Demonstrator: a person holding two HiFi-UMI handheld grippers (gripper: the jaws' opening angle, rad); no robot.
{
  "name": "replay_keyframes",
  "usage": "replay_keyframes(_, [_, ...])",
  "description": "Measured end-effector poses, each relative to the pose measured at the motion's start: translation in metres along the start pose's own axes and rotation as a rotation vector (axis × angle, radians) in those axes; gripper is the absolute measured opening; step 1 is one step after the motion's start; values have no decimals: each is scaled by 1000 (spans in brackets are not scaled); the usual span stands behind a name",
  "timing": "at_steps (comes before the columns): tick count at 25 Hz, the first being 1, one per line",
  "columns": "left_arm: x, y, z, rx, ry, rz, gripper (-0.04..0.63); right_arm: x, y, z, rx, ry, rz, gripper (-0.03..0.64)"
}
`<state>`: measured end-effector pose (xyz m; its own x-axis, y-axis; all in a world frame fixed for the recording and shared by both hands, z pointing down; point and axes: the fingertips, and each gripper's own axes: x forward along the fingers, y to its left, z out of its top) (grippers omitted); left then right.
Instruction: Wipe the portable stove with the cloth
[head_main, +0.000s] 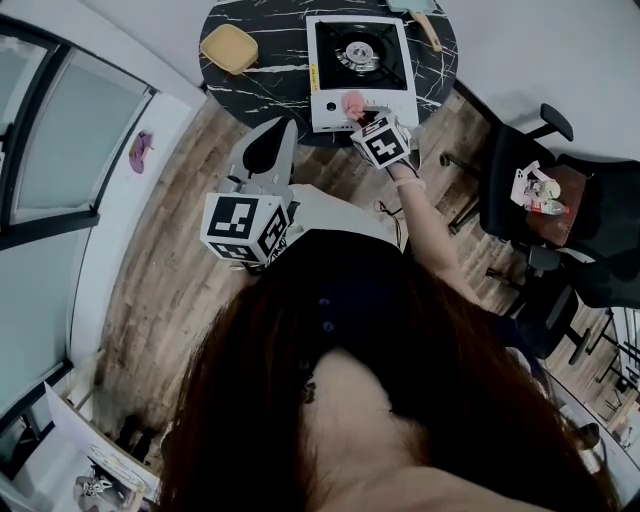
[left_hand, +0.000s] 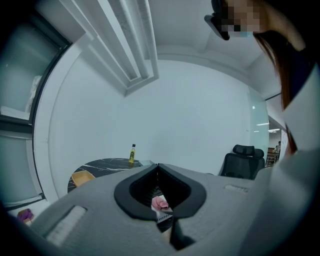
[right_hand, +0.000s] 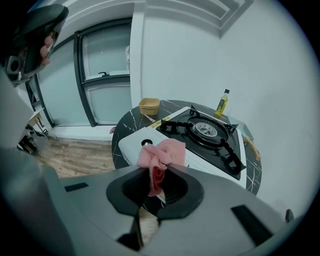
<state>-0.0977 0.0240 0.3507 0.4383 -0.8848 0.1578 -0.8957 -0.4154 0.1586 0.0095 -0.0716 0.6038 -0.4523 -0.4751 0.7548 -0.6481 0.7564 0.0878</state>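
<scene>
My right gripper (right_hand: 160, 170) is clamped on the cloth (right_hand: 165, 151), its bunched end forward over the stove's (right_hand: 207, 131) near white edge on the surface (right_hand: 122, 130), ready to rub, while my left gripper (left_hand: 158, 166), closed and empty, hangs back out of the way.

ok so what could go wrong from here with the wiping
The right gripper pinches only a thin fold of the cloth; dragging may pull it free. The knob on the stove sits right beside the cloth, so a wipe might turn it. Loose cloth could snag on the burner grate.
</scene>
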Motion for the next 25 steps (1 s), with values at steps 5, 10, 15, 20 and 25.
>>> replay_keyframes(5, [2,9,5,9,0,-7,12,2,11,7,-10,6,10,43])
replay_keyframes(10, [7,17,9,20,4,-16,12,6,22,16,-14,-1,23,43])
replay_keyframes(15, [10,24,14,28,5,-25,13,9,30,20,-7,-6,32,43])
replay_keyframes(20, [13,30,14,25,9,-31,12,15,43,27,-29,-8,54,43])
replay_keyframes(25, [16,33,13,18,13,-44,12,17,56,36,-66,-17,74,43])
